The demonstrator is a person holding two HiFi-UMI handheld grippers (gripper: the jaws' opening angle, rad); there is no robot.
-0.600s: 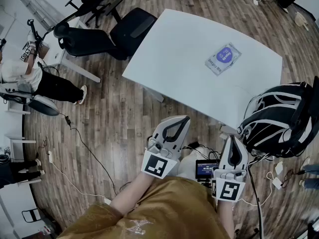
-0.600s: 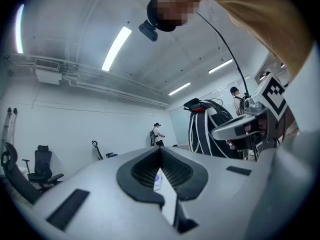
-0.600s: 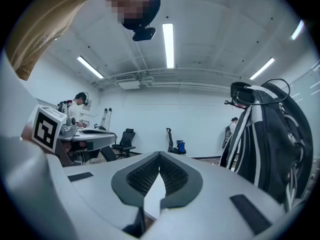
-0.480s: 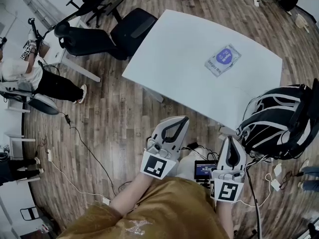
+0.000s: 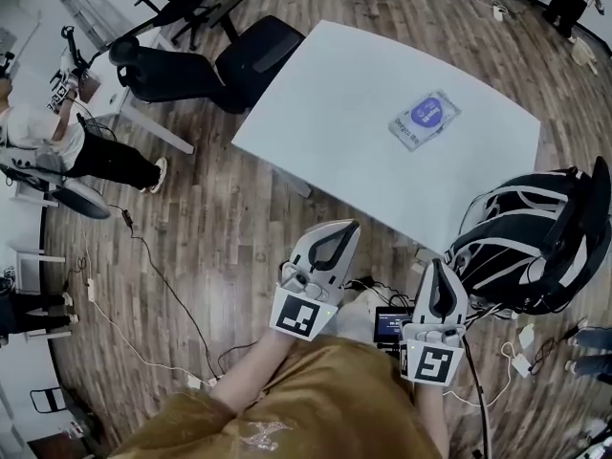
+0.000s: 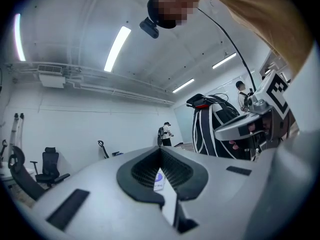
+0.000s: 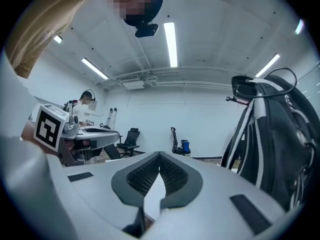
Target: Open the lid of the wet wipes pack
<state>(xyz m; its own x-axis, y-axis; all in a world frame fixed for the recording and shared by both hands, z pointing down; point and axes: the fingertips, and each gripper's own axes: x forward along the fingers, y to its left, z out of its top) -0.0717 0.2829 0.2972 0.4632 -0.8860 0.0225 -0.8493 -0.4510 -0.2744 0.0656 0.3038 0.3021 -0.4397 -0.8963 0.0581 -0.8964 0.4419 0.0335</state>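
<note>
Wipes (image 5: 424, 119) lie flat on the surface (image 5: 325, 94), about 1 o'clock from the claws and well apart. Left claw (image 5: 346, 229) and right claw (image 5: 437, 268) are both pinched closed and empty, held level near the body, so I'd guess the reach hasn't begun.

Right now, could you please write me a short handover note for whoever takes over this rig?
Left claw: shut, empty, held short of the table.
Right claw: shut, empty, beside the left one, near the backpack.
Wipes pack: flat on the table's far side, nothing touching it; lid looks closed.
Done: nothing yet.
Left: reach the pack, steady it, lift the lid.
</note>
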